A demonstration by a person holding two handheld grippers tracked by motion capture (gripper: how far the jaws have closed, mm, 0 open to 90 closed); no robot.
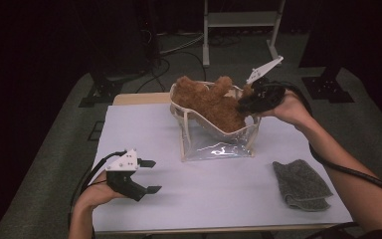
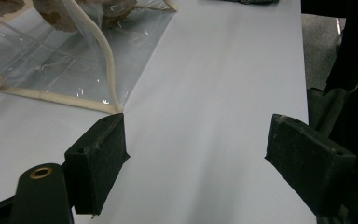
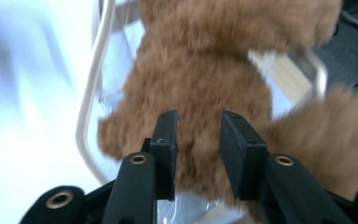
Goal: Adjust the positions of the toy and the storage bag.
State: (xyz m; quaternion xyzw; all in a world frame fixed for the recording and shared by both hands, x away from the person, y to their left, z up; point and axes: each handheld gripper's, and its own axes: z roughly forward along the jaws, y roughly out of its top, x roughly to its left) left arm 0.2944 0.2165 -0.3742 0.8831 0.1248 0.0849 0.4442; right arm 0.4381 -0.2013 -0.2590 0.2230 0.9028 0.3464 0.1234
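A brown teddy bear (image 1: 210, 102) lies in the open top of a clear plastic bag (image 1: 219, 144) with cream edging, just above the middle of the high view. The right gripper (image 1: 246, 103) reaches in from the right of the frame, with its tips at the bear's right side. In the right gripper view its jaws stand a little apart with brown fur (image 3: 200, 93) between and behind them; whether the pads (image 3: 168, 140) press on the fur cannot be told through the blur. The left gripper (image 1: 151, 176) rests at the lower left of the high view, jaws spread wide over the bare white table (image 1: 219, 194). A grey cloth (image 1: 302, 185) lies at the lower right.
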